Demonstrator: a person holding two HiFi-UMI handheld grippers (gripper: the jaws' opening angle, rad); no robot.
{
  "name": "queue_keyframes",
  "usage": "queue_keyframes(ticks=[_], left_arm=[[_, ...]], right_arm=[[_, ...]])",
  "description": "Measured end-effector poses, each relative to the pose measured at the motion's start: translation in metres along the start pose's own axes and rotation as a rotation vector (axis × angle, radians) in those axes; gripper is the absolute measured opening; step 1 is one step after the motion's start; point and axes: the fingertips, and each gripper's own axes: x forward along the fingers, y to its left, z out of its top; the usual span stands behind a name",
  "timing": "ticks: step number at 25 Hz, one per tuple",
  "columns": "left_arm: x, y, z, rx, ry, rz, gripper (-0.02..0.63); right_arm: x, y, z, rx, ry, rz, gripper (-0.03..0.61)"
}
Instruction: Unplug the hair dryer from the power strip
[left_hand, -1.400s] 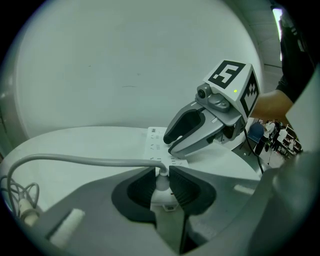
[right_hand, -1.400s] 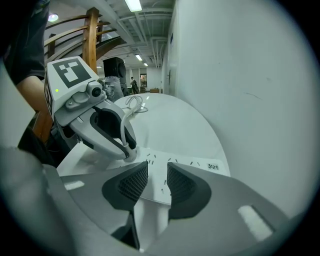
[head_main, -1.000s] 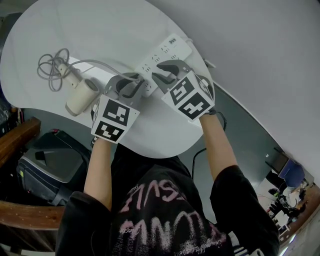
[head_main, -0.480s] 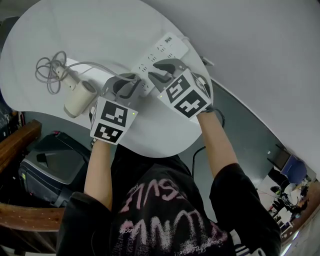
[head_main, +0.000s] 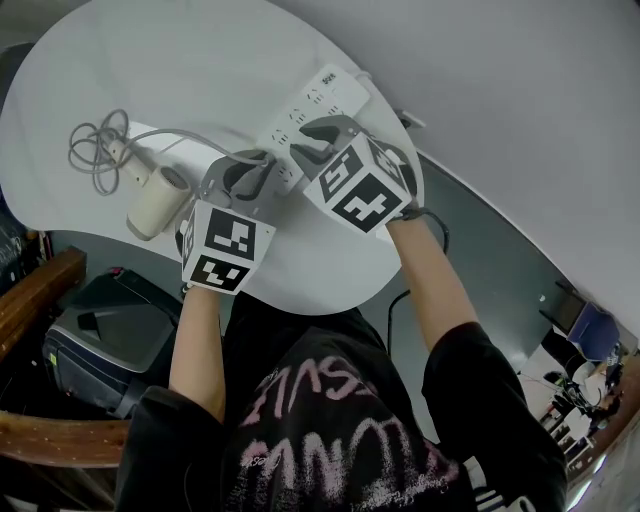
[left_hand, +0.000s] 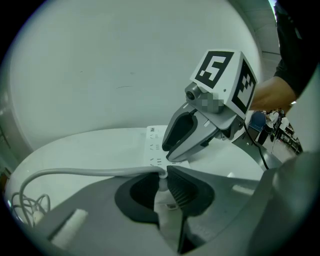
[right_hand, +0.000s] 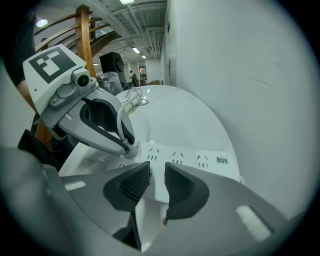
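A white power strip lies on the white round table. The beige hair dryer lies at the left, beside its coiled grey cable. Its cable runs to a white plug at the strip's near end. My left gripper is shut on that plug; in the head view it sits just left of the strip. My right gripper hovers low over the strip, jaws nearly together with nothing between them, and it stands close beside the left one.
The table's edge curves close under both grippers. A grey wall rises right behind the strip. A dark case and wooden rails stand on the floor at the left, below the table.
Both grippers stay at the strip's near end. The head view has shifted a little, so everything sits slightly higher and more to the left.
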Motion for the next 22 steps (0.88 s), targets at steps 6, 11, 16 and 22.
queue_keyframes(ticks=[6,11,16,22], left_arm=[[-0.0022,0.0013,0.0021,-0.02,-0.018,0.011,0.054],[-0.0038,-0.0001,0.0044,0.012,-0.017,0.023,0.052],[-0.0049,-0.0003,0.0049,0.034,-0.008,0.02,0.05],[-0.0064,-0.0007,0.0048,0.035,-0.02,0.02,0.044]], right_arm=[[-0.0009,-0.0005,-0.0004,0.008,-0.009,-0.016,0.124],[-0.0023,-0.0004,0.0003,0.001,0.008,-0.018,0.124],[-0.002,0.0001,0.0005,0.003,0.002,-0.023,0.126],[-0.0005,0.0011,-0.0005,-0.018,0.007,-0.012,0.127]])
